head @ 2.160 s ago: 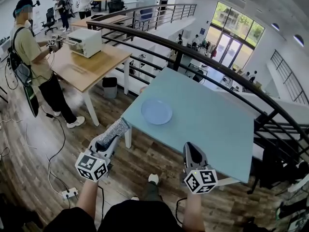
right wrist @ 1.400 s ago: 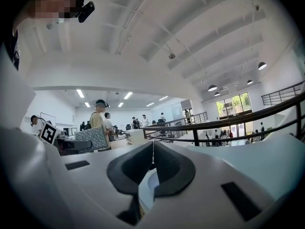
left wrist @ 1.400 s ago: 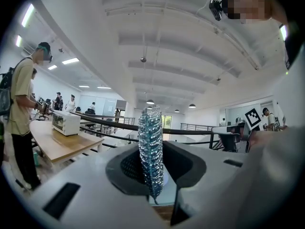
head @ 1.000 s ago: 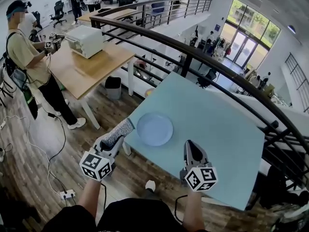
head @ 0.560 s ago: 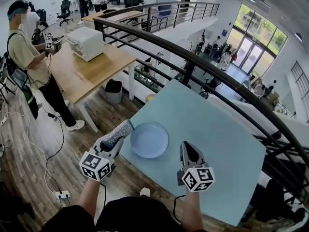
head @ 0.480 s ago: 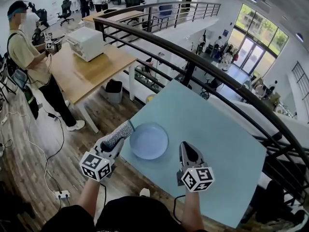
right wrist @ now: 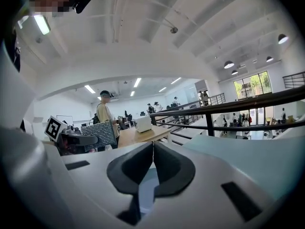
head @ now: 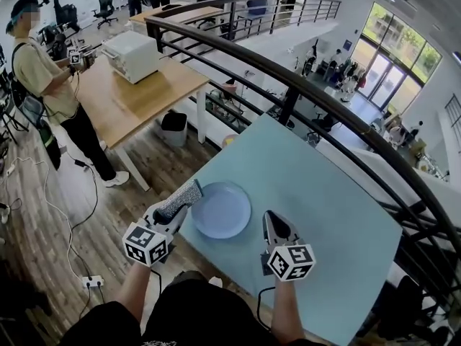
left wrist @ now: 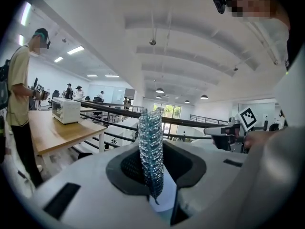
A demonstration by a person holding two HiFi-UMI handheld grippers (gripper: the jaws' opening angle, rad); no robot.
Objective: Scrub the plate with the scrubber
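Now, left claw (head: 171, 211) grasping scrubber (head: 184, 196), just beside plate (head: 221, 210) on table (head: 317, 186), right claw (head: 271, 219) clenched shut.

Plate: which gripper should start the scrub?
Left. The left gripper is shut on the scrubber, whose tip is by the plate rim; the right gripper is shut, empty.

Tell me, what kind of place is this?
It looks like an open office or lab on an upper floor: a black railing overlooks a lobby below, office chairs stand at the back, and a person stands at a wooden table.
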